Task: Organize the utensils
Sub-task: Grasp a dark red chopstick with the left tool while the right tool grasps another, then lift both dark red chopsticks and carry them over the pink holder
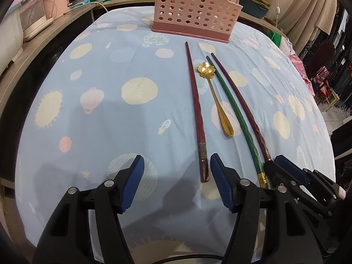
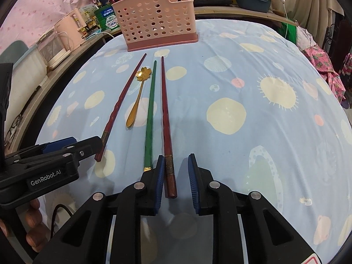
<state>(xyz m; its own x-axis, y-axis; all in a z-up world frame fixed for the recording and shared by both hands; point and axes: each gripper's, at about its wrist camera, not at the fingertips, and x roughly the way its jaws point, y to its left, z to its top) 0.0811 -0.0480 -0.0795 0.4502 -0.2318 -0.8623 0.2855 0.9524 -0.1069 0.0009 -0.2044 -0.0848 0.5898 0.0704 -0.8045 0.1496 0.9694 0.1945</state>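
Three chopsticks and a golden flower-headed spoon (image 2: pixel 137 101) lie side by side on the blue patterned cloth, pointing at a pink perforated utensil basket (image 2: pixel 156 24). My right gripper (image 2: pixel 176 160) straddles the near end of the right red chopstick (image 2: pixel 165 110). Its left pad lies beside the stick and a gap shows at the right pad, so it is open. The green chopstick (image 2: pixel 150 110) runs just left of that finger. My left gripper (image 1: pixel 177 160) is open wide. The butt of the left red chopstick (image 1: pixel 194 101) rests between its fingers, close to the right one.
A bare stretch of blue cloth (image 1: pixel 88 110) covers the table. Behind it a shelf carries a pink kettle (image 2: pixel 70 28), a green tin (image 2: pixel 107 19) and pots. Clothes hang at the right (image 2: pixel 325 61). A person's fingers (image 2: pixel 33 220) hold the left gripper's handle.
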